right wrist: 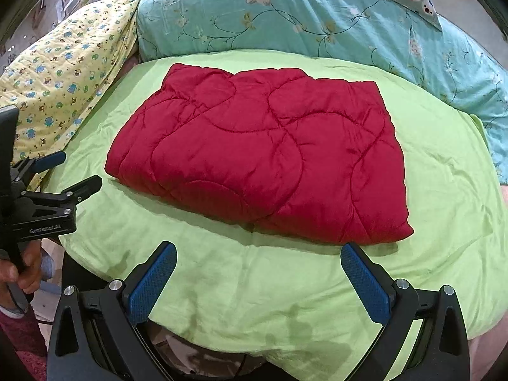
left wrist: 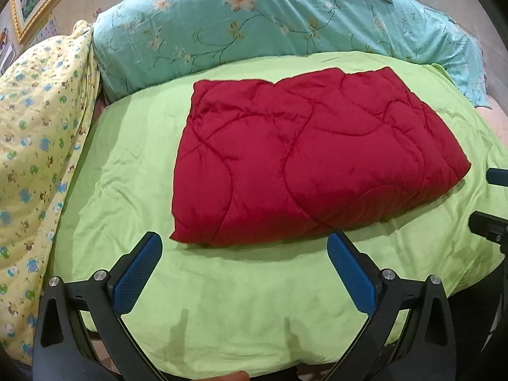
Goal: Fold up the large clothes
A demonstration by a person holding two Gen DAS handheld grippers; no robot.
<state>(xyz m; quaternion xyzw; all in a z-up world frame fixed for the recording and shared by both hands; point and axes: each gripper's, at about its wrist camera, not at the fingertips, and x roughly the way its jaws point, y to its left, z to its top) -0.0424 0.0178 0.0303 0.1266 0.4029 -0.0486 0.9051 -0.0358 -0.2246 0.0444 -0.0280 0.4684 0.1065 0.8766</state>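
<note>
Red quilt (left wrist: pixel 317 155) was the piece being folded, and it lay straight ahead of both tools, on the green sheet (left wrist: pixel 222 301), touched by neither.

The left gripper (left wrist: pixel 244 270) hung with its 2 blue pads spread wide and nothing between them, just short of the quilt's near edge and toward its near-left corner. The right gripper (right wrist: pixel 258 277) was spread the same way and equally empty, just short of the near edge toward the near-right corner. Each stood about as near as the other. In the right wrist view a hand (right wrist: pixel 19 273) showed clasping the left tool's handle.

The quilt's long axis appeared to run left to right across both views, so a further fold would probably carry 1 short end over the other.

It looked already folded into a thick, puffy rectangle with curved stitching, its edges fairly even. Beyond it lay a turquoise floral duvet (left wrist: pixel 254 25), and to the left a yellow printed quilt (left wrist: pixel 41 127).
</note>
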